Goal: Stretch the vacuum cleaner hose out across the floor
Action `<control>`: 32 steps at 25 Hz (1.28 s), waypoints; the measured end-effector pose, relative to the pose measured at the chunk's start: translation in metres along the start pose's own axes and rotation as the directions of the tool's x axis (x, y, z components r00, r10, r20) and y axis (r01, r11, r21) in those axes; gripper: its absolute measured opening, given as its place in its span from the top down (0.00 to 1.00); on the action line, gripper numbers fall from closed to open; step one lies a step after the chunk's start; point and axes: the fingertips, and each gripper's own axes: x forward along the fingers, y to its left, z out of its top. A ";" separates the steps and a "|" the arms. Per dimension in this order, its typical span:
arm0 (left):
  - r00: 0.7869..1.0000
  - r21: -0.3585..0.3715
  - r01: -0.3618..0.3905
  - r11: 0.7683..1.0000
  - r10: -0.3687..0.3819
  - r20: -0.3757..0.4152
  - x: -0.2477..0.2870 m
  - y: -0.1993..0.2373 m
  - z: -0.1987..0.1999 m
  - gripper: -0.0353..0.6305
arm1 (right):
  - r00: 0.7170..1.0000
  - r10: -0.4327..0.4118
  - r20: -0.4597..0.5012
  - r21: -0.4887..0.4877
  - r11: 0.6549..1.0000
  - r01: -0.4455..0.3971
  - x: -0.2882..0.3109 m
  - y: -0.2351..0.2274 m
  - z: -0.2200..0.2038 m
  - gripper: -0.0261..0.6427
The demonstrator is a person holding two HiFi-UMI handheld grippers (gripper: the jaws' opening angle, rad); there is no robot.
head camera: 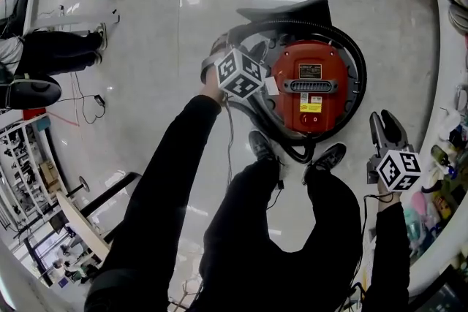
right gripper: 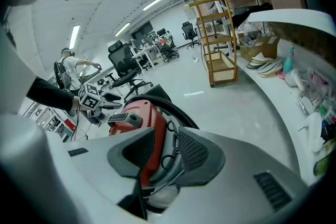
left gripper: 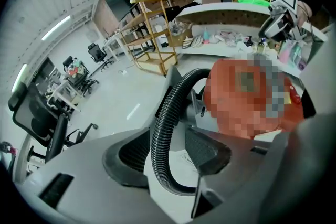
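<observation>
- While looking down from the head view, found hose (head camera: 357,77) coiled in a ring round the red vacuum cleaner (head camera: 311,88); none of it laid out over the floor (head camera: 161,47).
- Judged task barely begun: no stretching done so far.
- Left gripper (left gripper: 169,155): jaws apart, straddling a hose loop at the cleaner's left side; pads not seen pressing, so not gripped yet.
- Right gripper (head camera: 386,124): jaws parted, nothing between them, held off to the cleaner's right, not touching it.
- Remaining: clamp hose, unwind from the body, draw out straight across open floor.
</observation>
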 end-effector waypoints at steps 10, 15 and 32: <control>0.990 0.153 -0.139 0.978 0.143 -0.017 0.076 0.009 -0.013 0.62 | 0.999 -0.019 0.042 -0.013 1.000 0.019 0.033 -0.038 -0.018 0.75; 0.990 0.127 -0.140 0.982 0.143 -0.010 0.079 0.011 -0.007 0.65 | 0.999 -0.011 0.037 -0.026 1.000 0.012 0.022 -0.030 -0.026 0.75; 0.985 0.156 -0.090 0.984 0.064 0.163 -0.132 -0.037 0.038 0.66 | 0.999 0.031 -0.021 -0.049 0.998 -0.032 -0.062 0.064 0.014 0.75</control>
